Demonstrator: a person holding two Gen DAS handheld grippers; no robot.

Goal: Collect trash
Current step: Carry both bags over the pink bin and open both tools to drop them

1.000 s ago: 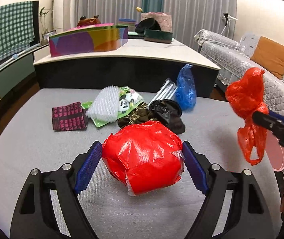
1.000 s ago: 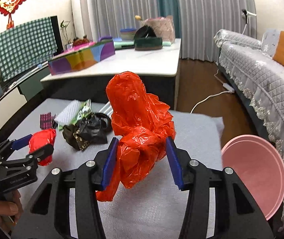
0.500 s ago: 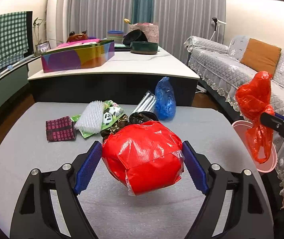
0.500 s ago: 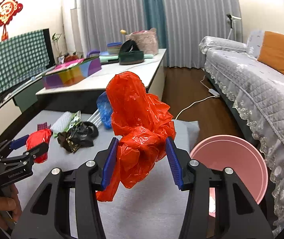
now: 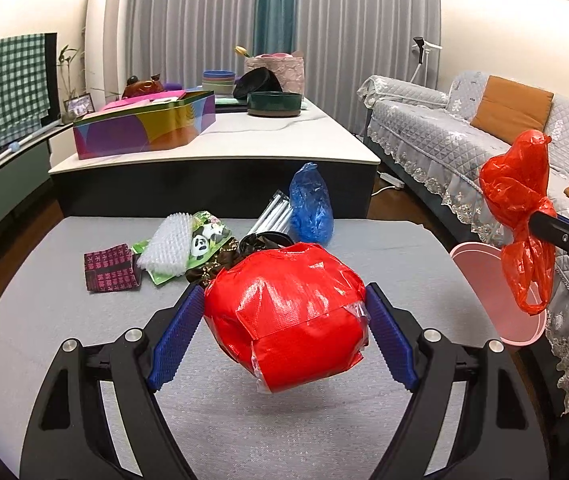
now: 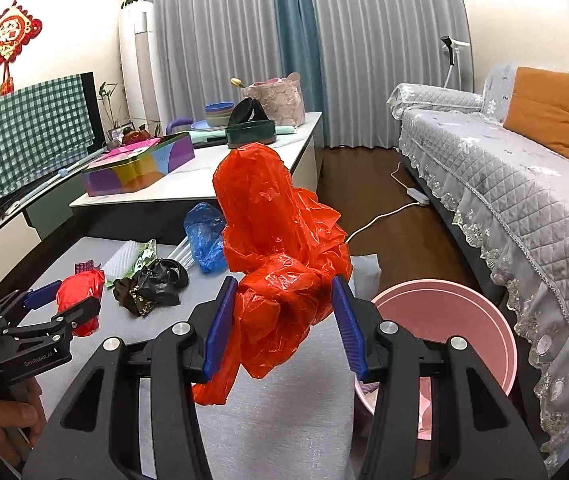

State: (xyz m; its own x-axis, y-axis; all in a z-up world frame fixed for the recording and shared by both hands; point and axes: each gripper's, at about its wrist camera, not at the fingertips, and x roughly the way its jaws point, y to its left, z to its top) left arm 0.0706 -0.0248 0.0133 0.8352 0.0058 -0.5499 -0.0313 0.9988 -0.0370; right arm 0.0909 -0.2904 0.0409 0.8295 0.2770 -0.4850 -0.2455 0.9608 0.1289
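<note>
Grey table (image 5: 384, 248), pink bin (image 6: 444, 316) beside sofa (image 6: 524, 184), jaws clamped on red wrapper (image 5: 284, 312), red bag (image 6: 280, 264)

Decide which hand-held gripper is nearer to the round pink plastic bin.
Right. The right hand-held gripper, clamping a crumpled red plastic bag, sits just left of the round pink plastic bin. The left hand-held gripper, holding a red wrapped bundle, is farther away over the grey mat.
</note>
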